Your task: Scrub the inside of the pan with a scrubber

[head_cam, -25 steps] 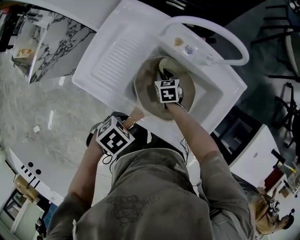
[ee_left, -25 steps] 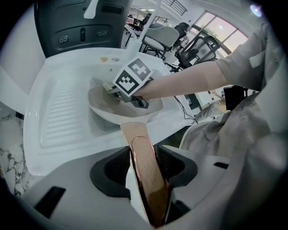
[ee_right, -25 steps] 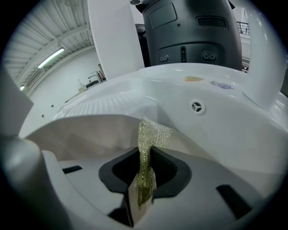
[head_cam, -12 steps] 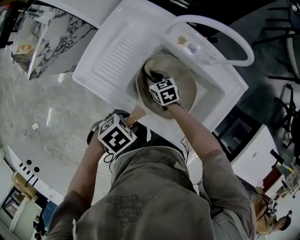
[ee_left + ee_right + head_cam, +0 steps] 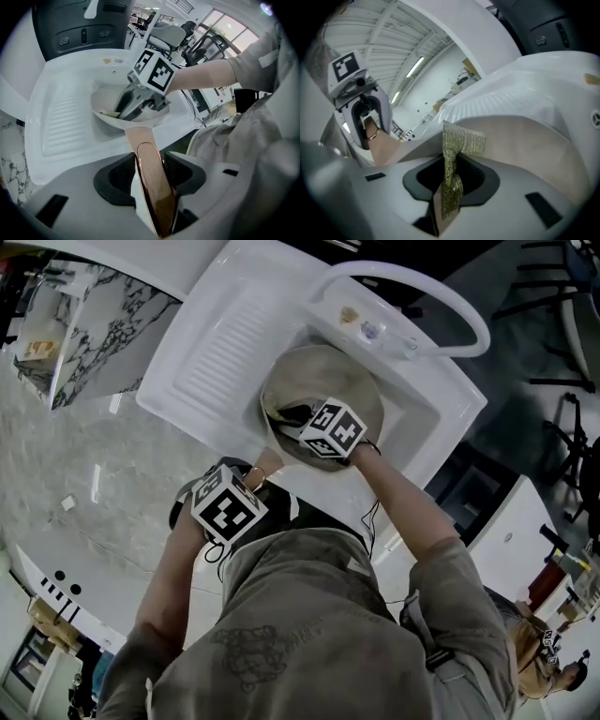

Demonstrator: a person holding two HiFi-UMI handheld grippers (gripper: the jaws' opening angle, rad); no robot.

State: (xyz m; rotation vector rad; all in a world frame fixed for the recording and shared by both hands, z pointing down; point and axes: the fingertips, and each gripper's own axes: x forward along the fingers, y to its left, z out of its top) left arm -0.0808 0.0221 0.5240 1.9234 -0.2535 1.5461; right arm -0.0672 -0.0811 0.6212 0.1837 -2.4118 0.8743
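Left claw (image 5: pixel 152 161) clamps handle (image 5: pixel 155 197) at 7 o'clock of pan (image 5: pixel 330 369), steadying it in sink (image 5: pixel 217 345); right claw (image 5: pixel 451 174) pinches scrubber (image 5: pixel 462 138) inside for scrubbing.

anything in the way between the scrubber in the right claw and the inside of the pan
Nothing visible. The right claw is shut on the scrubber, and the bare inside of the pan lies straight beyond it with nothing between. The left claw grips the handle, off to the side.
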